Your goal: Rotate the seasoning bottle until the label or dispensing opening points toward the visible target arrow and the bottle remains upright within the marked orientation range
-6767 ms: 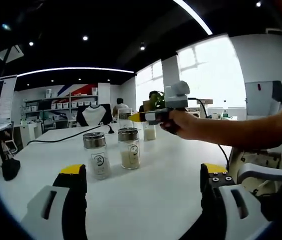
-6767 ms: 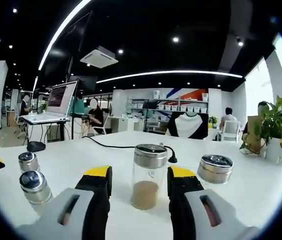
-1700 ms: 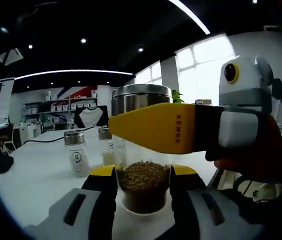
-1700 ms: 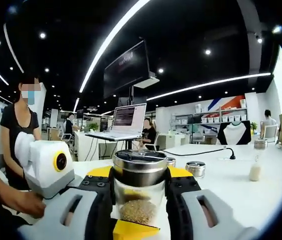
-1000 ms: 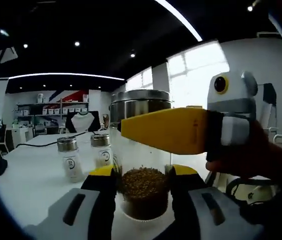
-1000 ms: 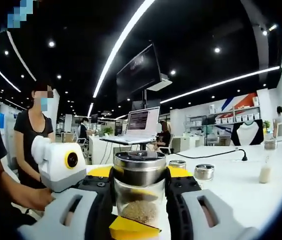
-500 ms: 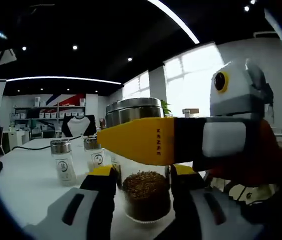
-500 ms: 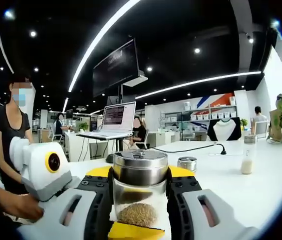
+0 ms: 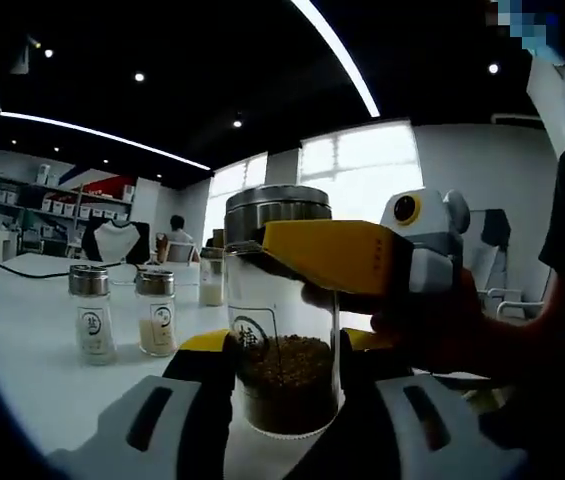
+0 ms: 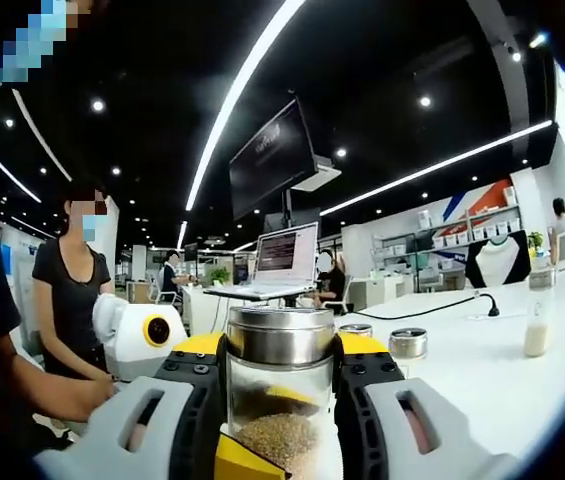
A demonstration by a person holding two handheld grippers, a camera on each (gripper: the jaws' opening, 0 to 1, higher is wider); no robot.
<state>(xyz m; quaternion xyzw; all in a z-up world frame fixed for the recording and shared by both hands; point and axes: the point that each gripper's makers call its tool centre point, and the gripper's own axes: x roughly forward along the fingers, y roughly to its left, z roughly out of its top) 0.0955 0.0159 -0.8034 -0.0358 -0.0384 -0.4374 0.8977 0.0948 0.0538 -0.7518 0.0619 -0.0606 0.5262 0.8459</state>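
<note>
Seasoning bottle (image 9: 281,330) upright, steel cap up, gripped from both sides: left tool (image 9: 280,345) clenched on its lower glass, right tool (image 10: 280,352) clamped just under the cap, above the white table (image 9: 32,350) with two small shakers (image 9: 92,313) nearby.

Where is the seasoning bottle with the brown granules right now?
In the left gripper view the seasoning bottle stands centre, between the left gripper jaws, with the right gripper clamping its upper part just under the lid; two small shakers stand leftward.
</note>
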